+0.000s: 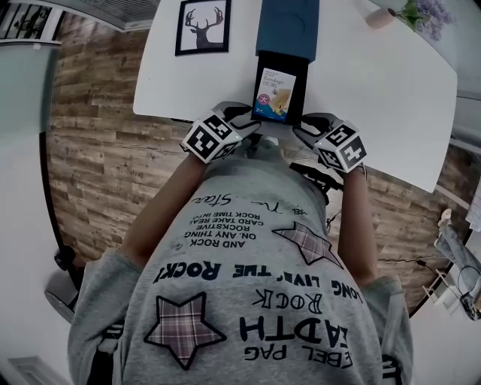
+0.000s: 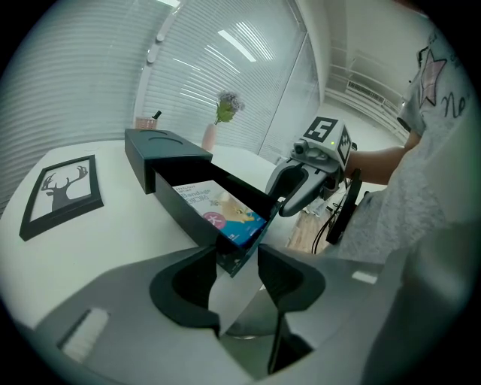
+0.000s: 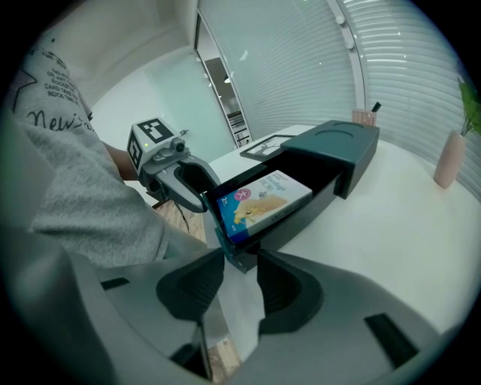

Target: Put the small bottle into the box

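A dark drawer-style box lies on the white table [image 1: 376, 83], its drawer [image 1: 299, 94] pulled out of the sleeve [image 1: 285, 26] toward me. In the drawer lies a printed bandage packet [image 1: 274, 96] [image 2: 222, 212] [image 3: 263, 199]. No small bottle shows in any view. My left gripper [image 1: 254, 129] [image 2: 237, 259] stands open at the drawer's near left corner, which sits between its fingertips. My right gripper [image 1: 304, 131] [image 3: 240, 262] stands open the same way at the near right corner. Each gripper view shows the other gripper across the drawer's end: the right gripper [image 2: 301, 184] and the left gripper [image 3: 184, 184].
A framed deer picture [image 1: 203, 26] [image 2: 60, 192] lies at the table's far left. A pink vase with flowers [image 1: 409, 13] [image 2: 218, 124] [image 3: 449, 158] and a small cup [image 2: 146, 120] stand at the back. The table's near edge is right at my body; wooden floor lies below.
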Available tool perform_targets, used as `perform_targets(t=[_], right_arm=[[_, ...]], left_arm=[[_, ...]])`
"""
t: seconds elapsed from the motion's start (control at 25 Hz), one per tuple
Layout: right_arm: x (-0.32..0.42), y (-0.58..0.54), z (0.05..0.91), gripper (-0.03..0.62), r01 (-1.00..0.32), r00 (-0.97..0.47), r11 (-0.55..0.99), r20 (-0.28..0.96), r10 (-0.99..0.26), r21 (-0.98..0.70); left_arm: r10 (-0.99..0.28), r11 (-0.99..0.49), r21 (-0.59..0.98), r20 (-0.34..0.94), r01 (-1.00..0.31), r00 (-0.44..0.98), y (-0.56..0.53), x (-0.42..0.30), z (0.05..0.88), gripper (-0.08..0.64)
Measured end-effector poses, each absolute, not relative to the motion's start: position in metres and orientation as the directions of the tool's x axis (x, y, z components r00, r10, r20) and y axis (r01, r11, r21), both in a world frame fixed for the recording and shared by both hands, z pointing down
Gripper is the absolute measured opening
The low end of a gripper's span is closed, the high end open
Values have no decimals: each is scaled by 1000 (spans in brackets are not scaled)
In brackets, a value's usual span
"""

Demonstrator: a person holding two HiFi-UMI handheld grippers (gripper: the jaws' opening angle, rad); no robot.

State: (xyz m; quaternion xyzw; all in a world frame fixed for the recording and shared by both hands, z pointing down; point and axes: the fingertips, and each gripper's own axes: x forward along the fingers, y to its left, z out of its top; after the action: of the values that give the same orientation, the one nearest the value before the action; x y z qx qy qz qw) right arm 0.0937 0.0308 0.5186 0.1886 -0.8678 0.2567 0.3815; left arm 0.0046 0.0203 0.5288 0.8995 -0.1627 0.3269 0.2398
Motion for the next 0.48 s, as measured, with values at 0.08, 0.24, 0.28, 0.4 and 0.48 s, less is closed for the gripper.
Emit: perform_targets(t=[0.08,0.24,0.28,0.4,0.48], right_arm=[[93,30,519,143,-514,-634,806,763,-127,-293],[95,29,521,143,-500,-638,816,761,-119,-291],[95,28,520,141,-498,-640,816,759,-118,-293],[96,27,519,140,-485,-648,823,753,-112,-295],[97,25,519,138,-475,-653,828,750,-106,-296]], left_arm=[[-146,-829,319,669,-459,729,20,4,529,181],[-161,-820,317,671,-476,723,20,5,531,181],[-166,-817,318,670,-482,724,20,6,531,181],[-184,-802,324,665,-502,724,20,6,530,181],[-191,-795,326,664,-511,723,19,7,529,181]])
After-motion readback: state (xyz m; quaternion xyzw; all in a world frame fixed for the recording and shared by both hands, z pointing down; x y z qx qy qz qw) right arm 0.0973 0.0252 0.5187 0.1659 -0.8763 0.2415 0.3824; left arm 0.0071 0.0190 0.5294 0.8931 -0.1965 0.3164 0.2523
